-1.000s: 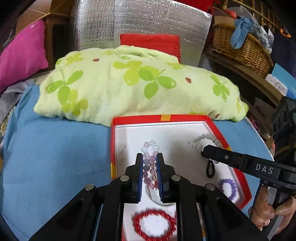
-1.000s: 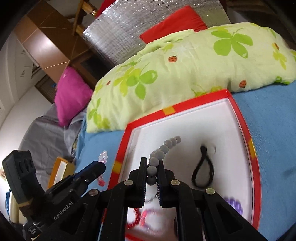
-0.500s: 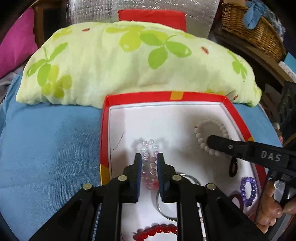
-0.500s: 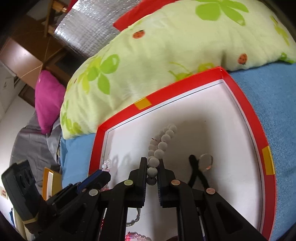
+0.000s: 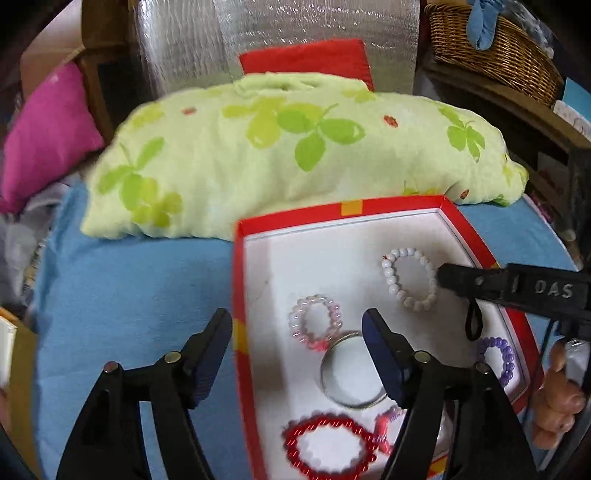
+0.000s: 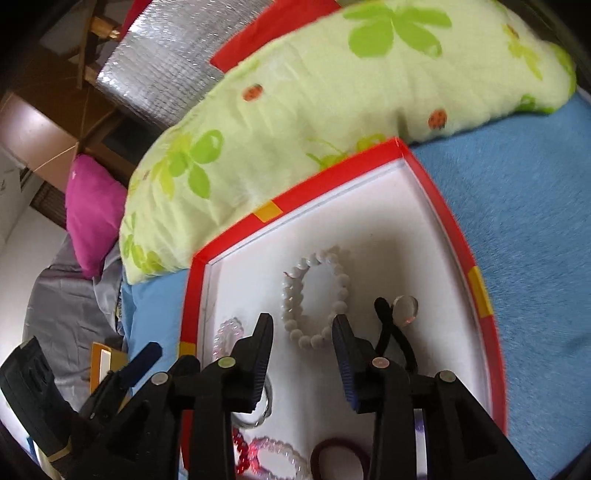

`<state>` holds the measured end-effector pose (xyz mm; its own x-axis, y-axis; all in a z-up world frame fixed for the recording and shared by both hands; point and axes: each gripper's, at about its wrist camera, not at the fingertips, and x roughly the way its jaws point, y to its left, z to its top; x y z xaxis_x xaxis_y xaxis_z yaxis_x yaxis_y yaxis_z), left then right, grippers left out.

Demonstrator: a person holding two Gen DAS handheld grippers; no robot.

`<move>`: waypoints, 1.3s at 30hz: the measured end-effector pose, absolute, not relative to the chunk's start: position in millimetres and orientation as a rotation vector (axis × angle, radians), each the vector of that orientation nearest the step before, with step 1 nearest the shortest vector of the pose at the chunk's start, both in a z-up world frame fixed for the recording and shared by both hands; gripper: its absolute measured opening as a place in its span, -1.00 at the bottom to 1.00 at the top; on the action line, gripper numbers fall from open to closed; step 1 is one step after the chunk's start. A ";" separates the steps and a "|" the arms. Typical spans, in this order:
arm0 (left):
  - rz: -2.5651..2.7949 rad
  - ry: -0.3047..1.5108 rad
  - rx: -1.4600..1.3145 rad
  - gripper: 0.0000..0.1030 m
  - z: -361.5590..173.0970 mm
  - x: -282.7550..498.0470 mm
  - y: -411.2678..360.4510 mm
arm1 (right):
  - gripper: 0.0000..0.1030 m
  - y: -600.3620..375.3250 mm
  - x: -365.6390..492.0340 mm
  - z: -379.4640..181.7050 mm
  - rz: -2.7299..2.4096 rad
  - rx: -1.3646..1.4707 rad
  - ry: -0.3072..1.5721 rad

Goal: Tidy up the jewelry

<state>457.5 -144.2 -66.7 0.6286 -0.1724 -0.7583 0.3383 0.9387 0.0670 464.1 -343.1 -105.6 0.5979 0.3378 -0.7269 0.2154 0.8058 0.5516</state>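
A second earlier both grippers were pinched on bracelets; now both had let go. The left gripper (image 5: pixel 297 325) had just been opening and its jaws stood wide, astride the box's left rim, with the pink bracelet (image 5: pixel 315 326) lying loose and round on the white floor between them, touched by neither pad. The right gripper (image 6: pixel 303 328) had just been opening too, less far, its jaws parted with the near beads of the white bracelet (image 6: pixel 316 295) between them but no pad pressing. That bracelet, earlier a hanging strand, lay spread as an oval near the box's centre. The box (image 5: pixel 391 205) was red-rimmed with yellow marks and a white inside. In the left view, a metal ring (image 5: pixel 351 371) lay at 5 o'clock from the pink bracelet and touched it, a red bracelet (image 5: pixel 328 445) lay at 6 o'clock, a purple one (image 5: pixel 496 360) and a black loop (image 5: pixel 474 321) at 3 o'clock. The box sat on a blue cover (image 5: pixel 140 295), a green-leaf pillow (image 5: pixel 280 147) just beyond it at 12 o'clock. Behind were a red cushion (image 5: pixel 306 59), silver foil (image 5: pixel 280 33), a pink cushion (image 5: pixel 44 136) at 10 o'clock and a wicker basket (image 5: pixel 509 55) at 2 o'clock.
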 end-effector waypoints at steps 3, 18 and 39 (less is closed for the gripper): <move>-0.249 0.816 0.198 0.50 -55.2 438.7 -134.2 | -0.28 -338.9 450.2 -85.7 0.074 0.586 0.901; -0.172 0.686 0.177 0.55 -17.1 289.1 -106.0 | 0.09 -308.1 297.9 -32.5 -0.050 0.163 0.776; -0.167 0.571 0.159 0.56 28.7 115.7 -63.9 | 0.17 -246.8 91.2 43.4 -0.251 -0.004 0.552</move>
<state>115.7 -63.9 28.7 0.8283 -0.1127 -0.5488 0.2009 0.9742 0.1031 91.2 -246.8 43.4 0.8215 -0.2371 -0.5186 0.2351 0.9694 -0.0710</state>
